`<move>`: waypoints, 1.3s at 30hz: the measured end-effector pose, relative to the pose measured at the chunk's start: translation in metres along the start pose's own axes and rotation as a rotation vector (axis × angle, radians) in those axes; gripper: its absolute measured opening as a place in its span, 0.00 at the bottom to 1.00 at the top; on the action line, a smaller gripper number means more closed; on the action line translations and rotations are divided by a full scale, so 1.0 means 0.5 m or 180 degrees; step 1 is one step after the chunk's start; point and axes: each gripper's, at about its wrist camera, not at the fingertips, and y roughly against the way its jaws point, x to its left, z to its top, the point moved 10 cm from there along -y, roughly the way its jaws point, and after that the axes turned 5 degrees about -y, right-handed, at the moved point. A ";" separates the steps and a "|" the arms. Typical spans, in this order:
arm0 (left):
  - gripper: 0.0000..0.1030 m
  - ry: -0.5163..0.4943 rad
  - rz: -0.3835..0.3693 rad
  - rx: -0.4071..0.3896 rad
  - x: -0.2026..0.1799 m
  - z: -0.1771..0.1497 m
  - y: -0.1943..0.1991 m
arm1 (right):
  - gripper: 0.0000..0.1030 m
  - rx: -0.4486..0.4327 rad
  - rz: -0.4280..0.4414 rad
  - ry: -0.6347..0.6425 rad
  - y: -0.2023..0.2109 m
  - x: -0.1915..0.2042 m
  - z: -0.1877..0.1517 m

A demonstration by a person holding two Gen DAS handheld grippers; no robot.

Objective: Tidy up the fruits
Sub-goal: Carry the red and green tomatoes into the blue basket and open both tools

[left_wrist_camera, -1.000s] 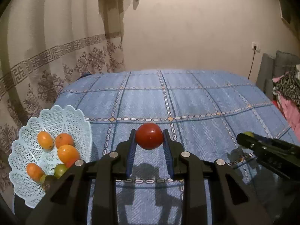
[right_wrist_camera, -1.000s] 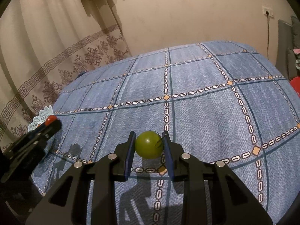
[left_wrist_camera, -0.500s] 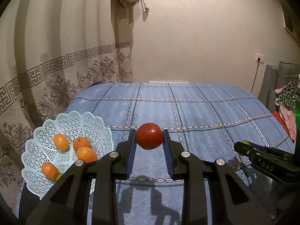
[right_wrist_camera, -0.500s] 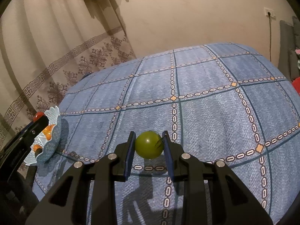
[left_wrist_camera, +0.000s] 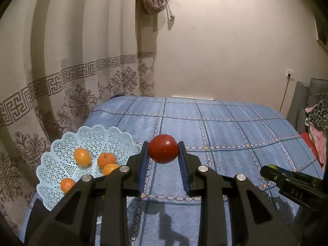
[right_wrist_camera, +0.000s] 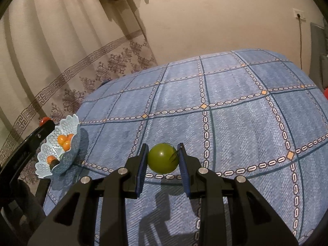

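My left gripper point(left_wrist_camera: 163, 152) is shut on a red tomato point(left_wrist_camera: 163, 148), held above the blue checked bedspread point(left_wrist_camera: 225, 135). To its lower left stands a pale blue lattice basket point(left_wrist_camera: 61, 149) with several orange fruits point(left_wrist_camera: 82, 157) inside. My right gripper point(right_wrist_camera: 163, 157) is shut on a green tomato point(right_wrist_camera: 162, 157) above the bedspread point(right_wrist_camera: 235, 123). In the right wrist view the basket point(right_wrist_camera: 73, 143) sits at the bed's left edge, with the left gripper's arm point(right_wrist_camera: 24, 151) beside it. The right gripper's tip point(left_wrist_camera: 272, 169) shows at the right of the left wrist view.
A patterned curtain point(left_wrist_camera: 61, 71) hangs left of the bed and a plain wall point(left_wrist_camera: 235, 51) stands behind it. A grey headboard and pink and patterned cloths point(left_wrist_camera: 316, 123) lie at the right. A wall socket with a cable point(right_wrist_camera: 299, 18) is at the upper right.
Both grippers have risen and tilted up, each keeping its fruit. The basket now sits closer to the left gripper's fingers, and it has come into the right wrist view.
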 end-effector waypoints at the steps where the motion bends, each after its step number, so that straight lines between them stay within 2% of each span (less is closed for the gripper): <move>1: 0.28 0.0001 0.0001 -0.0003 0.003 0.000 0.002 | 0.28 0.0000 0.0003 0.0002 0.000 0.003 -0.001; 8: 0.28 0.0009 0.0007 0.0017 0.028 -0.001 0.006 | 0.28 0.0017 0.0017 0.0018 0.005 0.020 -0.011; 25: 0.28 0.0134 0.0278 -0.0010 0.152 -0.016 0.032 | 0.28 0.0040 0.0137 0.0145 0.000 0.110 -0.016; 39: 0.28 0.0305 0.0439 0.0031 0.258 -0.048 0.048 | 0.28 0.0151 0.0457 0.0390 -0.035 0.280 -0.030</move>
